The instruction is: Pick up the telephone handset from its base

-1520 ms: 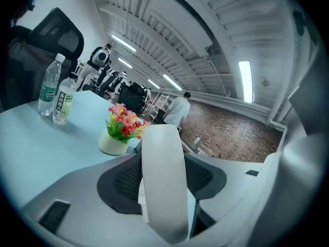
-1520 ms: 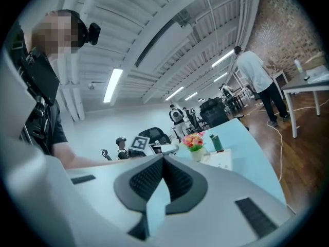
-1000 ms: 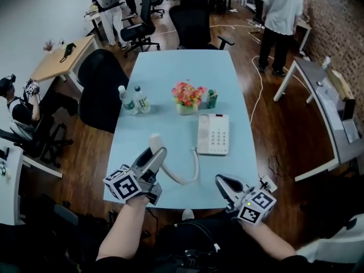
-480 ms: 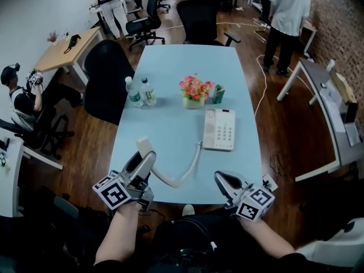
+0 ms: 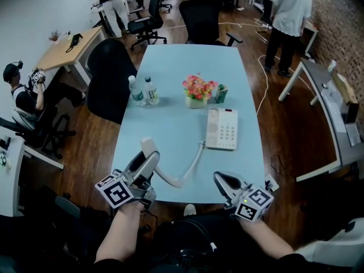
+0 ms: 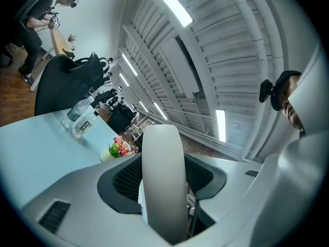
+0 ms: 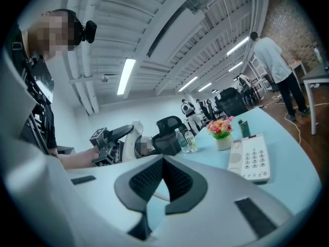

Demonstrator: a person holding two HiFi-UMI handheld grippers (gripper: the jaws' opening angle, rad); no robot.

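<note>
The white handset (image 5: 148, 147) is off its base and hangs over the table's front left, with my left gripper (image 5: 149, 159) shut on it. In the left gripper view the handset (image 6: 163, 179) stands upright between the two dark pads. Its curly cord (image 5: 185, 172) runs back to the white telephone base (image 5: 222, 128), which lies flat at the table's right with its keypad up. My right gripper (image 5: 223, 181) hovers over the front right edge, shut on nothing. From the right gripper view, the jaws meet at the tip (image 7: 163, 163) and the base (image 7: 250, 158) lies beyond them.
On the light blue table (image 5: 176, 61) stand two water bottles (image 5: 143, 91), a pot of flowers (image 5: 197, 90) and a small green box (image 5: 220, 93). Black chairs (image 5: 111, 73) flank the left and far sides. A person (image 5: 290, 16) stands at the back right, another (image 5: 23, 95) sits at the left.
My left gripper has carried the handset a little to the left and nearer to me, farther from the base, and the cord has stretched out. The right gripper has hardly moved.
</note>
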